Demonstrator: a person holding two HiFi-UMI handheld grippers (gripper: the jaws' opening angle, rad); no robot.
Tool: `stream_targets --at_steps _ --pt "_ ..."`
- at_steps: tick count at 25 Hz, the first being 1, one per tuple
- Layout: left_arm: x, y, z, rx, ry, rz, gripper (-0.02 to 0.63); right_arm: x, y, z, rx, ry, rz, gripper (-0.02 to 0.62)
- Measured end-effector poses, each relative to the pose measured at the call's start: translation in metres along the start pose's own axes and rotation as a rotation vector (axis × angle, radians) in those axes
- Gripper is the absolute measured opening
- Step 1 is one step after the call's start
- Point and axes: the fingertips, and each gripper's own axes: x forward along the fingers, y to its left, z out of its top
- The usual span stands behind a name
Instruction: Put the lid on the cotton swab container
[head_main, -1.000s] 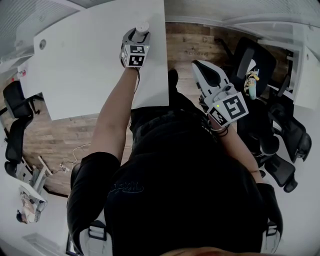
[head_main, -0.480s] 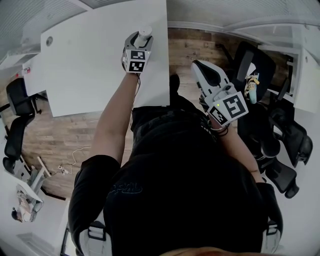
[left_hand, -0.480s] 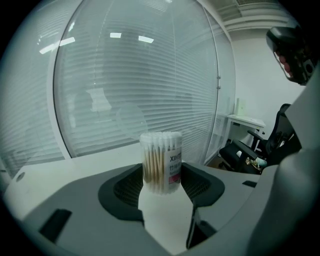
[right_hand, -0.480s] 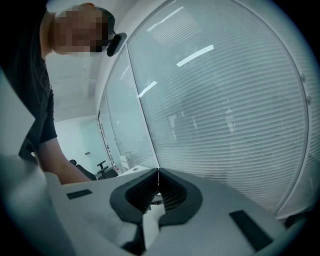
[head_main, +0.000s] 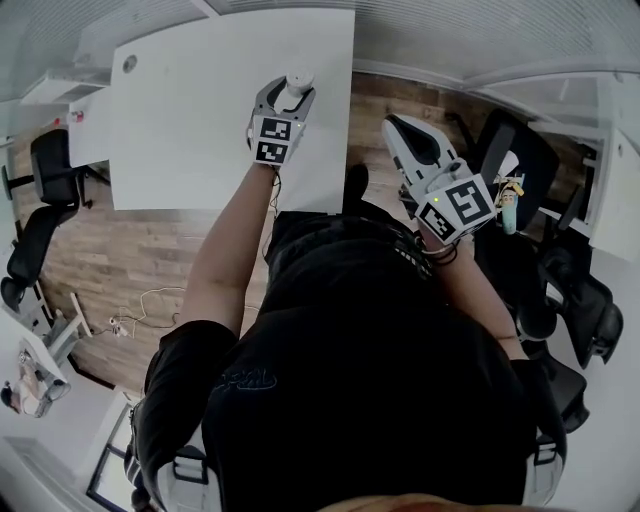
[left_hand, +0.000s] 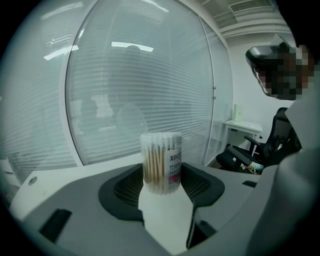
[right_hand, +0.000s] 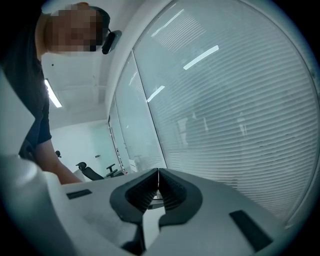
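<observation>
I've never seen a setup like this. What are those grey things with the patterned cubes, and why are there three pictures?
There is no robot here. A person holds a two-jaw clamp, called a gripper, in each hand. The top-down picture comes from a camera on the person's head. The other two come from cameras riding on each gripper, looking along its jaws. The left gripper grips a clear cotton swab container by its sides, over a white table. The right gripper is shut and empty, out past the table's edge, over the wooden floor. The marker cubes are part of the grippers. I cannot tell whether the container's lid is on.
</observation>
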Motion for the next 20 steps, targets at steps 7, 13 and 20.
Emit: stream_targets --at_steps 7,13,20 --pt "-0.027 -0.009 0.012 -0.048 -0.031 0.011 0.247 0.001 -0.001 0.016 -0.029 -0.016 0.049 0.023" --pt "-0.049 -0.033 0.041 -0.028 -0.074 0.012 0.247 -0.002 0.0 0.03 -0.062 -0.027 0.104 0.023" --pt "-0.074 -0.067 0.068 -0.001 -0.111 0.005 0.247 -0.001 0.008 0.039 -0.098 -0.027 0.155 0.023"
